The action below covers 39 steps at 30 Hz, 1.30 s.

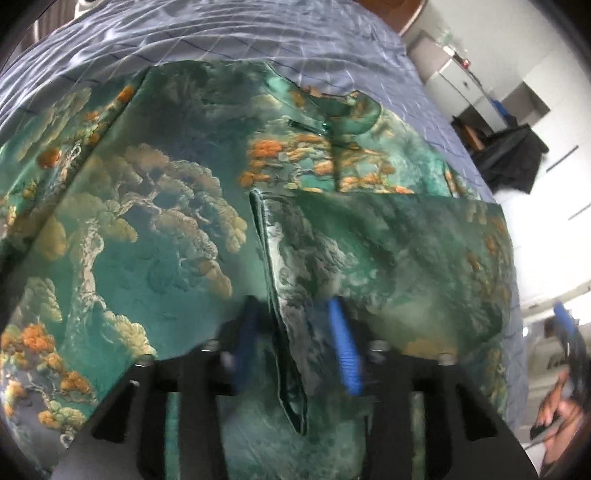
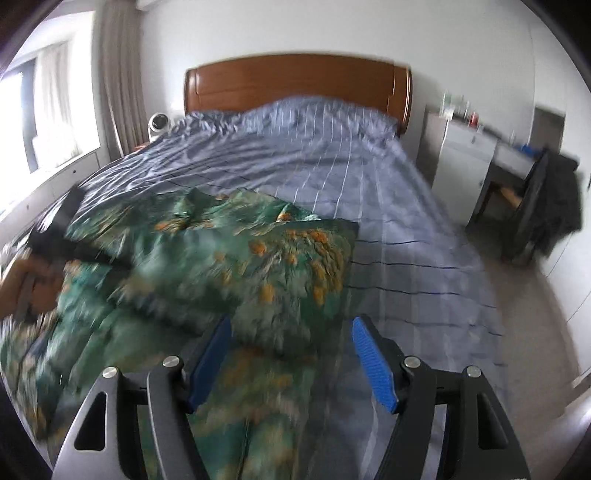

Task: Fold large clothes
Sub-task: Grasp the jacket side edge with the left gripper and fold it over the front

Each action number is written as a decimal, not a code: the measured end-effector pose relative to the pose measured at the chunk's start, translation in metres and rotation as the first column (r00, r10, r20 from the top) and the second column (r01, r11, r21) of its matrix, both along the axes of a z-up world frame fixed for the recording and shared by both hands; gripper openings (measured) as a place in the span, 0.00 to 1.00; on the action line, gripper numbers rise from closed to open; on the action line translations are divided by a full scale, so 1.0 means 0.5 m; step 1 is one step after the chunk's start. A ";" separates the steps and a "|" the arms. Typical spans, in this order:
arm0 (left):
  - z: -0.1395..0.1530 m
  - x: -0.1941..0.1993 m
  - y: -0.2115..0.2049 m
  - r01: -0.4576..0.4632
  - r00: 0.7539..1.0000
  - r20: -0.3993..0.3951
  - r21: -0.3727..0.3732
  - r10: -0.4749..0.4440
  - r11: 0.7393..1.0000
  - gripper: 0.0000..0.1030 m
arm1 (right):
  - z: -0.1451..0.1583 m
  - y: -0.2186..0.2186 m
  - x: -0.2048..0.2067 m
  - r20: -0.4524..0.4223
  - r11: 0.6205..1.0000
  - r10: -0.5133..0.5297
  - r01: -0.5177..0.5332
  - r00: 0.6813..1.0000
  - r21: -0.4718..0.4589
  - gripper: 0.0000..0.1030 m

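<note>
In the left wrist view, the green printed garment [image 1: 155, 229] is lying spread across the blue striped bedcover [image 1: 229, 33], with a folded panel of it [image 1: 388, 258] lying doubled over on the right half, its edge running down toward the camera. The left claw [image 1: 295, 343] is hanging just above that folded edge with its 2 blue pads [image 1: 345, 350] standing apart; the hem of the fold is lying between them, but the pads are not pressing on it, so the claw is standing open and holding nothing. At the far right edge of this view the right claw [image 1: 565, 325] is showing off the side of the bed, with a hand [image 1: 557, 417] below it, too blurred to read further. In the right wrist view, the left claw [image 2: 62, 229] is showing as a dark blur at the left over the garment [image 2: 207, 258], which is lying on the near half of the bed, its folded corner pointing right. Farther right, the right claw [image 2: 291, 354] is hovering over the garment's near edge with its jaws wide apart and nothing between them. Behind, a wooden headboard [image 2: 295, 81] is standing against the wall, and a white cabinet [image 2: 461, 162] and a dark chair [image 2: 539, 214] are standing beside the bed at the right.
</note>
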<state>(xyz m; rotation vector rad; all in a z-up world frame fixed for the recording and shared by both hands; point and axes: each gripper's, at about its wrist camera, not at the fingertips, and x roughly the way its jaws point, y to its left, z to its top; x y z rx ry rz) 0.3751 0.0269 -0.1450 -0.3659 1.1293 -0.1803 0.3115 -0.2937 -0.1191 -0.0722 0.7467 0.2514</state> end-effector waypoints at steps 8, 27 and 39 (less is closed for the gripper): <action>-0.023 0.016 -0.038 0.036 0.997 0.068 0.119 -0.044 0.992 0.23 | -0.110 0.074 0.269 -0.142 0.998 0.050 -0.045 0.989 0.042 0.66; -0.032 -0.018 -0.052 0.029 0.980 0.185 0.199 -0.067 0.980 0.34 | -0.134 0.102 0.205 -0.258 0.997 0.081 -0.079 0.963 0.021 0.66; 0.009 -0.059 -0.058 0.014 0.983 0.176 0.256 -0.061 0.967 0.74 | -0.207 0.125 0.196 -0.293 0.997 0.035 -0.054 0.955 -0.058 0.68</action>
